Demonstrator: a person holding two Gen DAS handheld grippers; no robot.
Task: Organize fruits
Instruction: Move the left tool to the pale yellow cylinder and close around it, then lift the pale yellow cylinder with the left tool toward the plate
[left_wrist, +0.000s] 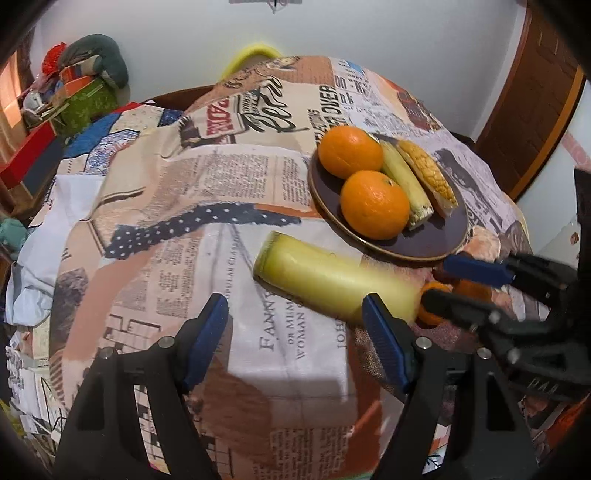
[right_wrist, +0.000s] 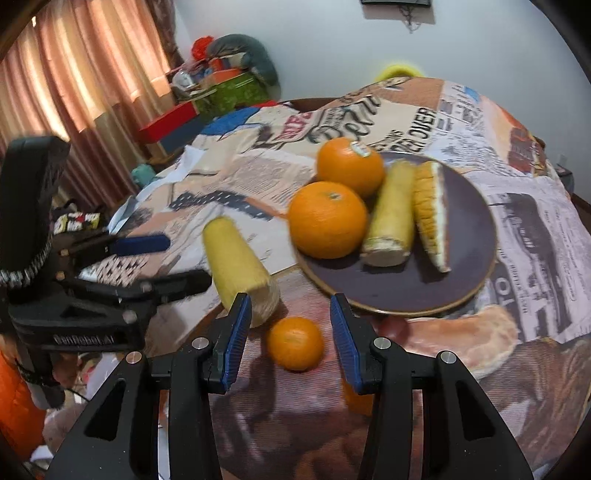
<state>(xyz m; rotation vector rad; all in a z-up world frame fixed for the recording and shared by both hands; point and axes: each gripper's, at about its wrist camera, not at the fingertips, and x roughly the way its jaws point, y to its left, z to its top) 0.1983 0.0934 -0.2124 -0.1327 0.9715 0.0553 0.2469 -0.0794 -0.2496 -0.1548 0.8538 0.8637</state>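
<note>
A table draped in a newspaper-print cloth (left_wrist: 229, 192) fills both views, with a pale wall behind, a curtain off to one side and a heap of boxes and fabric at the far corner. The landmark is the dark plate (right_wrist: 476, 236). On it sit two large oranges (right_wrist: 327, 219), a pale corn cob (right_wrist: 391, 218) and a cut slice of corn (right_wrist: 430, 212). Off the plate, near its front-left rim, lies a second, loose corn cob (right_wrist: 236, 258) on the cloth, and just in front of the plate's near rim sits a small orange (right_wrist: 295, 343). Another orange-coloured piece shows behind the right finger (right_wrist: 349, 350), too hidden to identify.

The step in hand looks like gathering the leftover pieces onto the plate. The right gripper (right_wrist: 288, 343) points steeply down at the small orange, its jaws parted with the fruit between them and no pad touching it. The next move likely calls for lowering around the orange, closing gently, then lifting it over the near rim to the bare part of the plate.

The left gripper (left_wrist: 295, 332) is angled downward beside the loose cob, jaws wide apart and holding nothing, the cob just beyond its fingertips on the side away from the plate.
</note>
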